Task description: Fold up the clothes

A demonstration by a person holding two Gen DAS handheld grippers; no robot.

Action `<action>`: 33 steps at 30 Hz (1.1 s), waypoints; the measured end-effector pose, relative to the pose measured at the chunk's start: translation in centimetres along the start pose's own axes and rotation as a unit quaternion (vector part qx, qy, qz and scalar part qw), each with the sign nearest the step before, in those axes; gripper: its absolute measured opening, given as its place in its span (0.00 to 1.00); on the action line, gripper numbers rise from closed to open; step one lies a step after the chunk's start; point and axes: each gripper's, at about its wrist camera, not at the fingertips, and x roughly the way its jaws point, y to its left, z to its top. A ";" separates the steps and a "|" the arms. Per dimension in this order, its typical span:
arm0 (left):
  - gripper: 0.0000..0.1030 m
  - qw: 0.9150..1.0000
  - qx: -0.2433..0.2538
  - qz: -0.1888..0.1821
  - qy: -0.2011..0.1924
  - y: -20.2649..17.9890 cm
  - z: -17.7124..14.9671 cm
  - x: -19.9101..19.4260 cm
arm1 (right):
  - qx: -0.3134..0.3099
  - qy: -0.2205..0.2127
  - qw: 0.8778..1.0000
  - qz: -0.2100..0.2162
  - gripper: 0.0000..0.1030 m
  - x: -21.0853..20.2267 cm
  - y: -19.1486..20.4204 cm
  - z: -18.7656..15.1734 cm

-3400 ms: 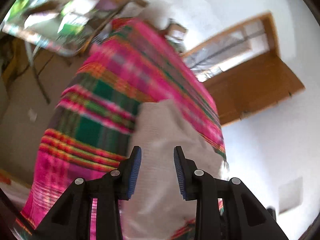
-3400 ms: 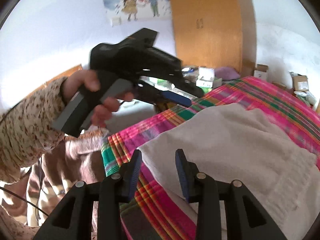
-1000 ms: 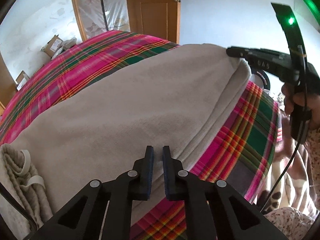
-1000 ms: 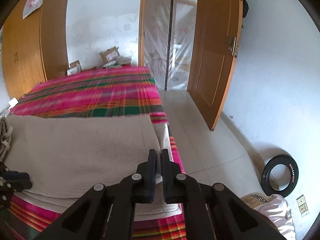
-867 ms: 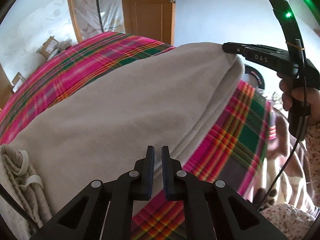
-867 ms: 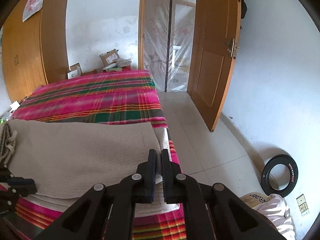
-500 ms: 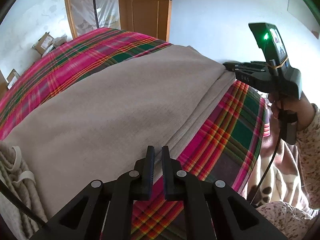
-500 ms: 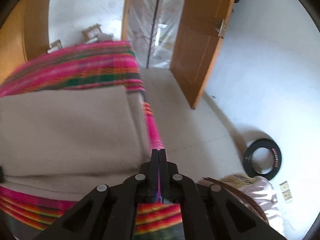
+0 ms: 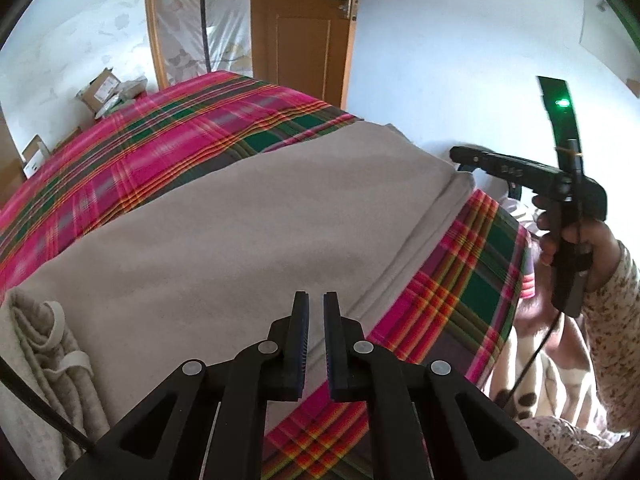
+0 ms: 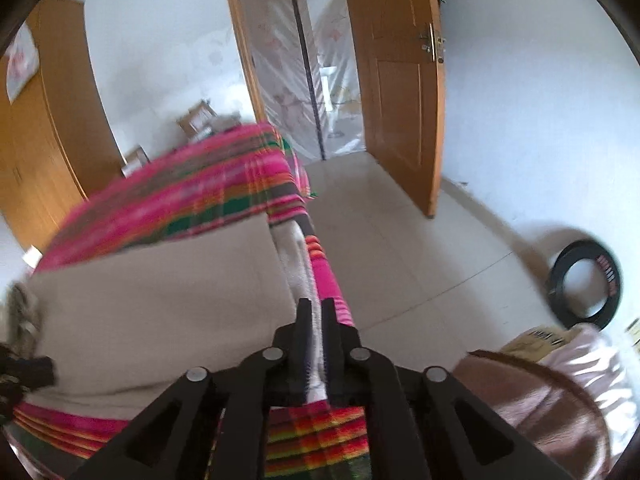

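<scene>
Plaid bedspread (image 9: 168, 140) under a folded beige garment (image 9: 224, 240), wooden door (image 10: 400, 92) beyond. Left gripper (image 9: 316, 340) nearly pressed together, pinching the garment's near edge. Right gripper (image 10: 316, 344) just been opening, narrow gap, pale cloth edge between the pads, whether pressed cannot tell. Black ring (image 10: 584, 284) on the floor.

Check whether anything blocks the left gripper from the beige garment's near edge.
Nothing visible does. The left gripper sits right at the near edge of the beige garment on the plaid bedspread; only cloth shows between its narrowly parted fingers.
</scene>
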 end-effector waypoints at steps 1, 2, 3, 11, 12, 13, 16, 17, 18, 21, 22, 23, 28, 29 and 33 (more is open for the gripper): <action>0.07 1.000 -0.005 -0.001 0.001 0.1 0.1 0.2 | 0.010 0.004 1.000 0.016 0.23 0.1 -0.1 0.0; 0.07 1.000 -0.010 -0.004 0.002 0.3 0.1 0.3 | 0.016 0.010 1.000 0.025 0.32 0.2 -0.1 -0.1; 0.07 1.000 -0.014 -0.005 0.003 0.4 0.2 0.5 | 0.021 0.016 0.999 0.032 0.35 0.5 -0.1 -0.1; 0.07 0.999 -0.025 0.006 0.021 0.8 0.2 2.0 | 0.012 0.040 0.999 0.014 0.40 1.7 1.0 -0.6; 0.07 0.999 -0.025 0.004 0.023 0.8 0.2 2.1 | 0.012 0.039 0.999 0.009 0.40 1.7 1.1 -0.7; 0.08 0.999 -0.025 0.003 0.025 0.8 0.1 2.2 | 0.012 0.038 0.999 0.004 0.40 1.8 1.2 -0.8; 0.07 0.999 -0.027 0.002 0.029 0.9 0.0 2.6 | 0.018 0.037 0.999 -0.007 0.40 1.8 1.4 -0.8; 0.07 0.999 -0.029 0.001 0.030 0.9 -0.1 2.6 | 0.022 0.038 0.999 -0.007 0.41 1.8 1.4 -0.8; 0.07 0.999 -0.031 -0.001 0.029 1.0 -0.1 2.6 | 0.026 0.038 0.999 -0.008 0.41 1.8 1.3 -0.7; 0.07 0.999 -0.034 -0.003 0.030 1.1 -0.1 2.7 | 0.046 0.038 0.998 -0.007 0.41 1.9 1.0 -0.6; 0.07 0.999 -0.034 -0.003 0.029 1.1 -0.1 2.7 | 0.053 0.039 0.998 -0.006 0.41 1.9 1.0 -0.6; 0.07 0.999 -0.033 -0.003 0.029 1.1 -0.1 2.7 | 0.046 0.040 0.998 -0.016 0.40 2.0 1.3 -0.6; 0.07 0.999 -0.040 -0.008 0.027 1.3 -0.2 2.7 | -0.023 0.036 0.997 -0.066 0.32 2.4 3.6 -1.0; 0.08 0.999 -0.041 -0.009 0.027 1.3 -0.2 2.7 | -0.024 0.035 0.997 -0.063 0.28 2.3 3.6 -1.1; 0.08 0.999 -0.042 -0.011 0.026 1.3 -0.2 2.8 | -0.037 0.034 0.997 -0.053 0.15 2.2 3.9 -1.1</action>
